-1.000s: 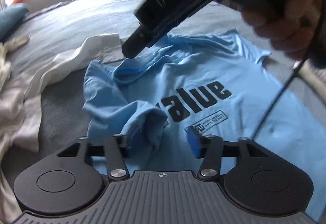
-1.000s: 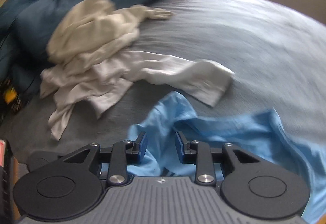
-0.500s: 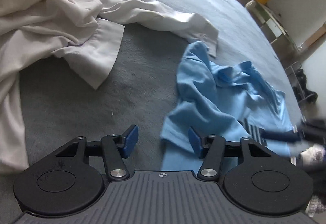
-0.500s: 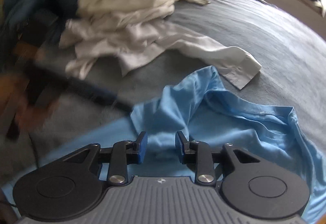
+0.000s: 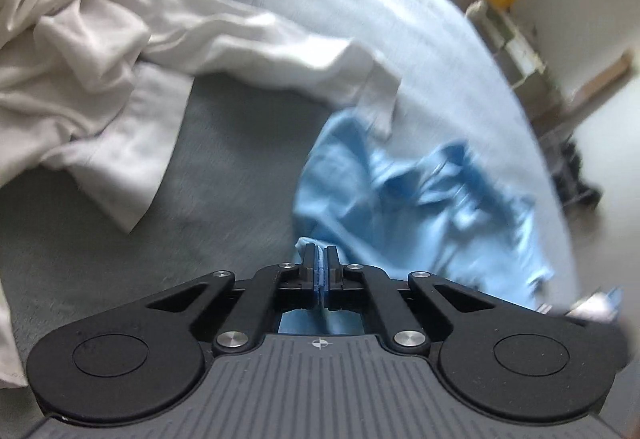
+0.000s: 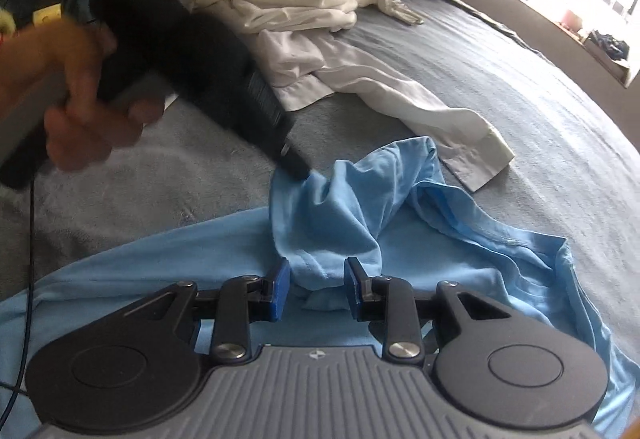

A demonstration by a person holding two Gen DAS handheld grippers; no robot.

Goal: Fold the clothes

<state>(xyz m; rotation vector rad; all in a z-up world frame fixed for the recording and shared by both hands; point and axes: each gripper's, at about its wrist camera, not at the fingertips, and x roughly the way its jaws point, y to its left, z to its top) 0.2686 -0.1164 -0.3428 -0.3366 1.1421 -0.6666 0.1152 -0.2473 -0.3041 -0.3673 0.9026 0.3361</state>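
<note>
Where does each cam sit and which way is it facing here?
Left wrist: on the left tongs, angled down at the grey bed; its own shut pads pinch an edge of the blue T-shirt; white shirts lie beyond.
Right wrist: on the right tongs, angled down over the blue T-shirt toward the window; its parted pads straddle a fold; the left hand and its tongs show upper left.
Shared: blue T-shirt, white shirts, bed.
</note>
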